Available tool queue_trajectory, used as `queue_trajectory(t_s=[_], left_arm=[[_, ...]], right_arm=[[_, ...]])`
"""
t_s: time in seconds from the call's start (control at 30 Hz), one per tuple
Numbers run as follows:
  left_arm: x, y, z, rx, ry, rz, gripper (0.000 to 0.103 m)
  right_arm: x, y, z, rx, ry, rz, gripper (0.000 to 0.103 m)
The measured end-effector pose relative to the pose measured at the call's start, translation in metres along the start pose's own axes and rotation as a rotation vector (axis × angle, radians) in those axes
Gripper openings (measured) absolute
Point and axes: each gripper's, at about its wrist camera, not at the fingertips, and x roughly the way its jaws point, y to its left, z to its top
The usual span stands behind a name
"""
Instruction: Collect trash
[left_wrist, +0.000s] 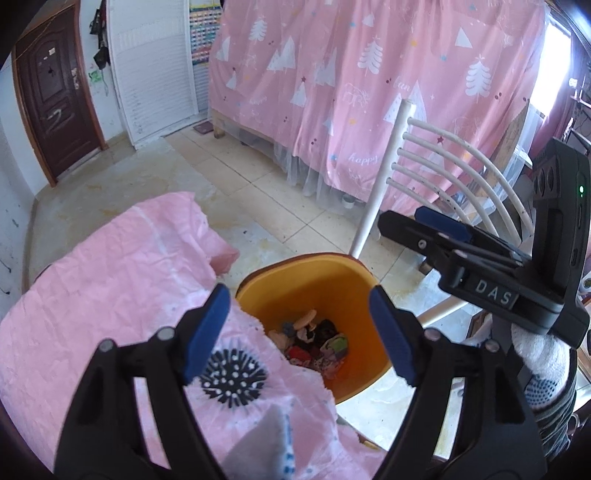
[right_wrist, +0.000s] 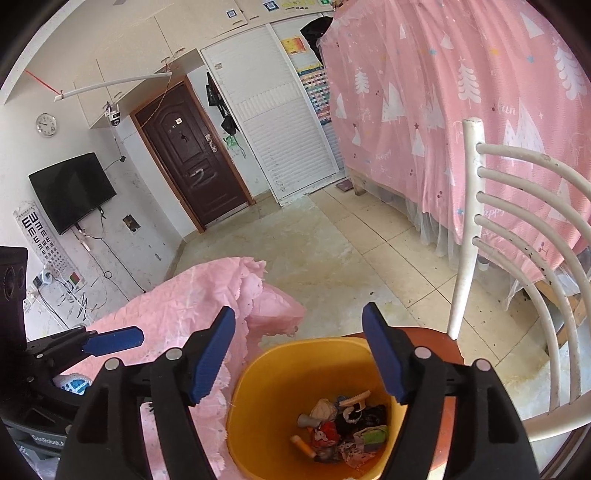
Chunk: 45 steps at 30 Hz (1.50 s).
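An orange trash bin (left_wrist: 325, 273) (right_wrist: 273, 373) stands below both grippers, beside a table covered with a pink cloth (left_wrist: 110, 277) (right_wrist: 192, 295). Several crumpled wrappers and scraps of trash (left_wrist: 314, 343) (right_wrist: 343, 424) lie on its bottom. My left gripper (left_wrist: 299, 332) is open and empty, over the bin's near left rim and the cloth edge. My right gripper (right_wrist: 299, 354) is open and empty, directly above the bin. The right gripper also shows in the left wrist view (left_wrist: 441, 223), its jaws pointing left over the bin's far side. The left gripper (right_wrist: 110, 341) shows at the left of the right wrist view.
A white slatted chair (left_wrist: 436, 177) (right_wrist: 517, 229) stands right of the bin. A bed draped in a pink tree-print curtain (left_wrist: 369, 85) (right_wrist: 461, 103) lies behind. A brown door (right_wrist: 192, 155), a wall TV (right_wrist: 72, 192) and tiled floor (right_wrist: 314, 251) fill the back.
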Motion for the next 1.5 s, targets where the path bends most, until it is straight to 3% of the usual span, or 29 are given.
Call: queue_trajectory(t_s=[0.2, 0.57, 1.07, 1.5], left_arm=[[-0.028, 0.026, -0.008, -0.046, -0.054, 0.021, 0.081], [-0.092, 0.102, -0.055, -0.165, -0.190, 0.136, 0.096], [-0.168, 0.176, -0.120, -0.298, -0.330, 0.326, 0.096], [-0.203, 0.225, -0.168, -0.418, -0.364, 0.456, 0.096]], right_arm=[[0.000, 0.037, 0.003, -0.058, -0.006, 0.023, 0.074], [0.014, 0.121, -0.007, -0.185, 0.009, 0.083, 0.092], [0.024, 0.236, -0.041, -0.321, 0.014, 0.168, 0.092], [0.034, 0.316, -0.077, -0.432, 0.040, 0.242, 0.092]])
